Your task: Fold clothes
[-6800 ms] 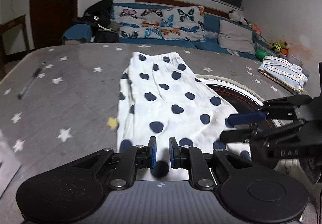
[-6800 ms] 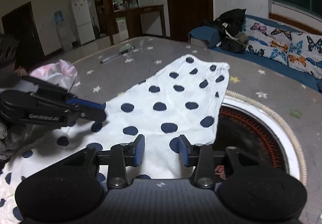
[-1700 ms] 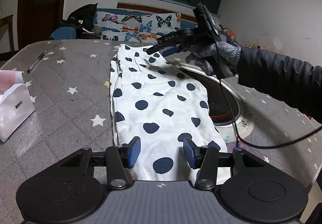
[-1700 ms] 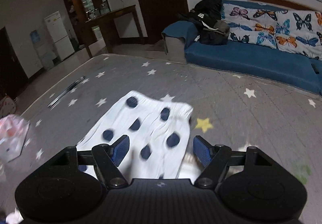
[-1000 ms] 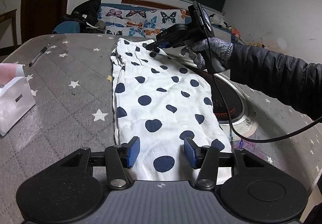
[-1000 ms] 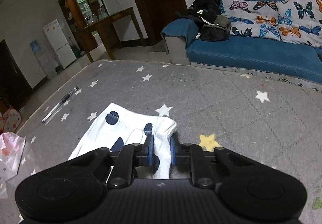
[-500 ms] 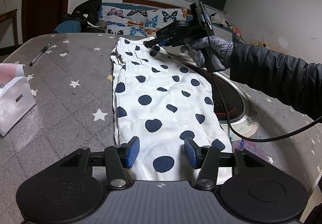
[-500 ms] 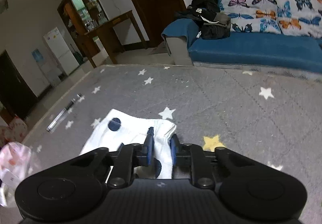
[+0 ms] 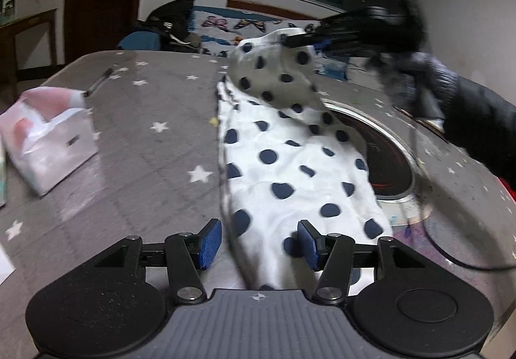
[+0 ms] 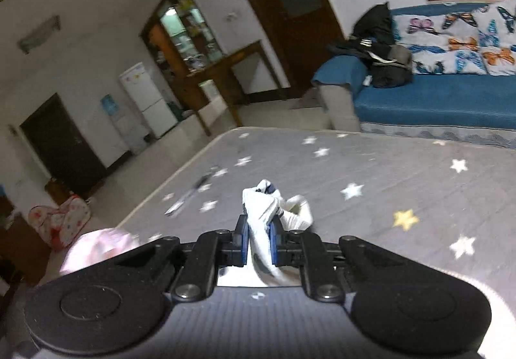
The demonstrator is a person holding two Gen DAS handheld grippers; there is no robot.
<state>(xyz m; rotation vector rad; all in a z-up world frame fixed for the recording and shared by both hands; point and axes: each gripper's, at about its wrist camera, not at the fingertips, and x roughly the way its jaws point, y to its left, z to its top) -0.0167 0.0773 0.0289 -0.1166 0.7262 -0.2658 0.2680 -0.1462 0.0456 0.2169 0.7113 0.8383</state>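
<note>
Pinching polka-dot garment (image 9: 283,146) far end, right gripper (image 10: 258,241) apparently raised, left gripper (image 9: 259,243) spread

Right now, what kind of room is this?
Most likely a home living room: a blue sofa with butterfly-print cushions, a white fridge beside a wooden cabinet, and a polka-dot garment spread on a star-patterned table.

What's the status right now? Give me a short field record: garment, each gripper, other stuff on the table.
garment: white polka-dot garment, far end raised off the table, near end lying flat
right gripper: shut on the garment's far edge
left gripper: open, over the near end
other items: pen, white bag, round burner
</note>
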